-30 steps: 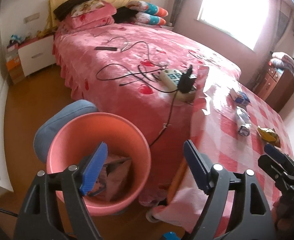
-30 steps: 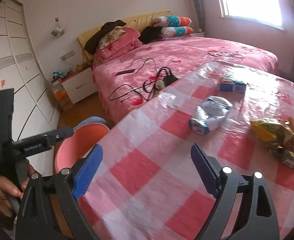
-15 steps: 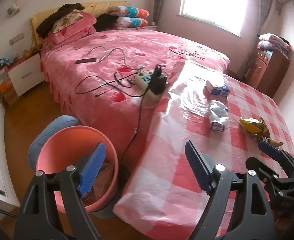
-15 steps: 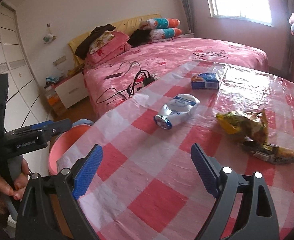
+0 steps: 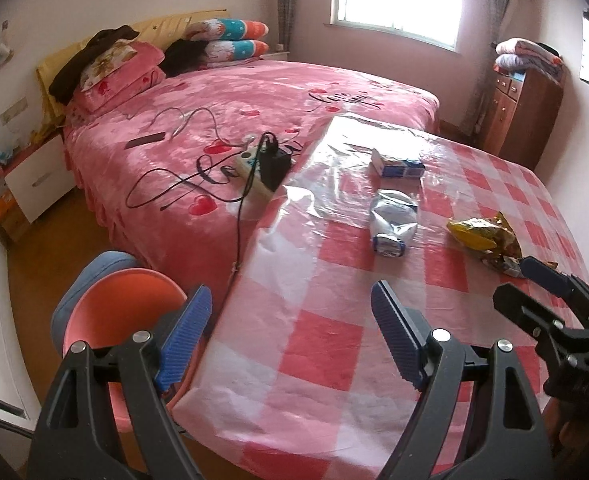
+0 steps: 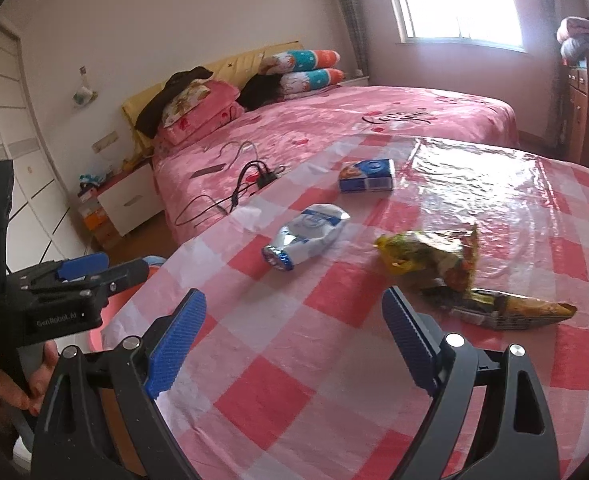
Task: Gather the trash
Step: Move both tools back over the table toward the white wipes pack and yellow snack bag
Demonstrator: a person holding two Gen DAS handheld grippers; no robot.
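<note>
Both grippers — left gripper (image 5: 292, 336), right gripper (image 6: 294, 342) — spread empty over bare table (image 6: 294, 360) edge.

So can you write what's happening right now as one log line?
stage: reaching for trash | left gripper: jaws open, empty | right gripper: jaws open, empty | on checked tablecloth: crumpled white-blue bag, yellow snack wrapper

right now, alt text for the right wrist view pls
An open right gripper hovers empty over a red-checked table holding a silver-blue wrapper, a yellow snack bag and a small blue box. A pink bed lies behind.
</note>
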